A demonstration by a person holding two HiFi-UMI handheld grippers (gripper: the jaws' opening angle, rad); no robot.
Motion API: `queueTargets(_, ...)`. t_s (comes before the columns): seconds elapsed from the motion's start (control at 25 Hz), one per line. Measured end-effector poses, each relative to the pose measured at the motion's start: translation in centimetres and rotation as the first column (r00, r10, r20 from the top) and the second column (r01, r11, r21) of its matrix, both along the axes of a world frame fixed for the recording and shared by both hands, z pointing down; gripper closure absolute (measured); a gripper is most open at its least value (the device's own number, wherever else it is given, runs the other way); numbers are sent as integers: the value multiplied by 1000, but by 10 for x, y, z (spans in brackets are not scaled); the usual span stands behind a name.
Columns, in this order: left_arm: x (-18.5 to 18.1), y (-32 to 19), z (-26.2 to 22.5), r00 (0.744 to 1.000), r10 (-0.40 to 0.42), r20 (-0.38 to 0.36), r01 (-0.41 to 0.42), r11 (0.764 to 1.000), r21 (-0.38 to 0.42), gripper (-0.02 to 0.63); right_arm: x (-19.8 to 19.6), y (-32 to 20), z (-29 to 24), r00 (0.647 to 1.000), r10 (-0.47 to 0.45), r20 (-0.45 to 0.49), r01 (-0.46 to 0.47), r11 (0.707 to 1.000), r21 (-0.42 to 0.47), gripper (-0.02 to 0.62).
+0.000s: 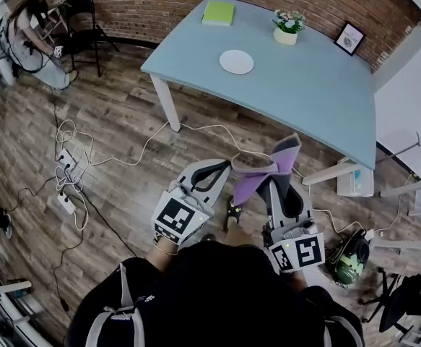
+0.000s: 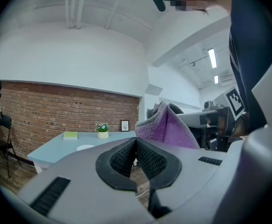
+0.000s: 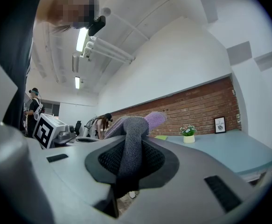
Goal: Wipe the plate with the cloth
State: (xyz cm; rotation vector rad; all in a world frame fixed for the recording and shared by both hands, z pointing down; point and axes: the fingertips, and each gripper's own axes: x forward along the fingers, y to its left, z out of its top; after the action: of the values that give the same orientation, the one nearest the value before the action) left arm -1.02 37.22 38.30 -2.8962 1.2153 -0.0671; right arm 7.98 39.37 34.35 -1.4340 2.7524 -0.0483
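Left gripper (image 2: 136, 146): grey two-jaw hand tool with black ribbed pads pressed together, nothing between them.
Right gripper (image 3: 130, 155): same build, just beside the left. Its jaws pinch a purple-and-grey terry cloth (image 1: 262, 173), which stands up past the pads.
Wooden plank floor (image 1: 123, 121): white cables (image 1: 73, 165) strewn to the left.
Light blue table (image 1: 304, 92) on white legs, ahead: small round white plate (image 1: 236, 61) lies flat near its left end, well apart from the cloth. A green notebook (image 1: 218, 12), potted flowers (image 1: 287, 26) and a black-framed picture (image 1: 349, 38) sit along the far edge.
Red brick wall (image 1: 159, 2) behind.
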Motion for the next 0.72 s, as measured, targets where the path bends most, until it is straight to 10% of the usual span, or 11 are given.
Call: queueTargets(0.72,26,-97,-13,992,-107,74,108,994,-3,606,24,-121,-18,988,-145,46,143,989,36,534)
